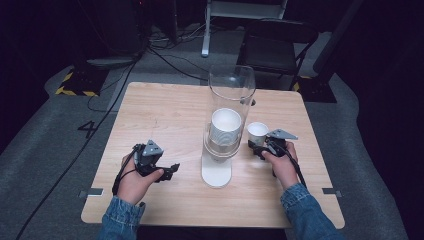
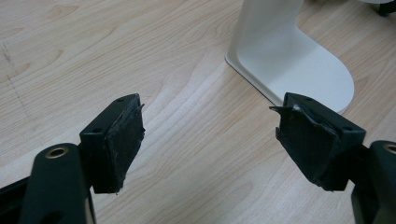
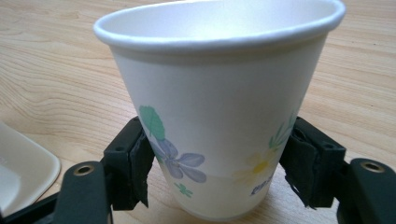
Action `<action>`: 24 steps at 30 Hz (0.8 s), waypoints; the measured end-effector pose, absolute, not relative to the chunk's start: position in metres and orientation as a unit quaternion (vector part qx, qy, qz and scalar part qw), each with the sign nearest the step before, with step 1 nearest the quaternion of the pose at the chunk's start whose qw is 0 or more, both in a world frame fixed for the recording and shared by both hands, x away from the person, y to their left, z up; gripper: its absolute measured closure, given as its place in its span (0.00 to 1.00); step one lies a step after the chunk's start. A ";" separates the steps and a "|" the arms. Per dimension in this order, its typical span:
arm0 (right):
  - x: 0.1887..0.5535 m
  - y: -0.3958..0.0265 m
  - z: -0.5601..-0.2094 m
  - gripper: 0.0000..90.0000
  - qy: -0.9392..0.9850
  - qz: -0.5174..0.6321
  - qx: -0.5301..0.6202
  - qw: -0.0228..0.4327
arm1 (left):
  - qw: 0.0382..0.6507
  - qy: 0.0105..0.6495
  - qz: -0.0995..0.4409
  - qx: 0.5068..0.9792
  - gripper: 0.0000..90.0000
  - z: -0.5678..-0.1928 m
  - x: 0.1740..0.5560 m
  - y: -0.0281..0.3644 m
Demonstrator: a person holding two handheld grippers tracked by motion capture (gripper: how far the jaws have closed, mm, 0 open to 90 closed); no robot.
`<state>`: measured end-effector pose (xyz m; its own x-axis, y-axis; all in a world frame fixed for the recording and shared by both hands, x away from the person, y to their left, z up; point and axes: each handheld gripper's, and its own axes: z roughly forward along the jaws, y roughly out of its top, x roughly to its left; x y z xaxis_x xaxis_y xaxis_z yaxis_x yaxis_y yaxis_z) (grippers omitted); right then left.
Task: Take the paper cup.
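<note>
A white paper cup [image 1: 257,132] printed with flowers [image 3: 219,116] stands upright on the wooden table [image 1: 165,110], just right of the cup dispenser. My right gripper [image 1: 256,146] [image 3: 217,168] is shut on the cup's lower part, one pad pressing each side. The dispenser is a tall clear tube [image 1: 231,95] with a stack of white cups [image 1: 225,127] inside, on a white base [image 1: 216,172] [image 2: 289,60]. My left gripper [image 1: 172,171] [image 2: 210,140] rests low over the table left of the base. Its jaws are open, with bare wood between them.
A corner of the dispenser base [image 3: 18,163] lies left of the held cup. Behind the table stand a dark chair [image 1: 272,47] and a white stand leg [image 1: 205,30]. Cables run over the grey floor [image 1: 100,115] at the left.
</note>
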<state>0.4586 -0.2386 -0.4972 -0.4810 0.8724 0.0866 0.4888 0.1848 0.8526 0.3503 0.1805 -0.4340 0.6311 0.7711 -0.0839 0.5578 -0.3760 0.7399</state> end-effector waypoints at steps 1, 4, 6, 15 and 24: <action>0.459 -0.238 -0.498 0.35 0.740 0.441 0.460 0.217 | 0.384 0.408 0.136 0.817 0.25 -0.434 0.350 0.180; 0.458 -0.238 -0.498 0.35 0.741 0.435 0.463 0.216 | 0.384 0.408 0.135 0.817 0.25 -0.435 0.351 0.180; 0.458 -0.238 -0.498 0.35 0.742 0.432 0.466 0.214 | 0.384 0.409 0.135 0.816 0.25 -0.435 0.351 0.180; 0.456 -0.239 -0.499 0.23 0.752 0.416 0.469 0.204 | 0.384 0.408 0.138 0.816 0.25 -0.434 0.350 0.181; 0.449 -0.238 -0.494 0.18 0.750 0.414 0.471 0.212 | 0.382 0.406 0.141 0.818 0.25 -0.434 0.351 0.181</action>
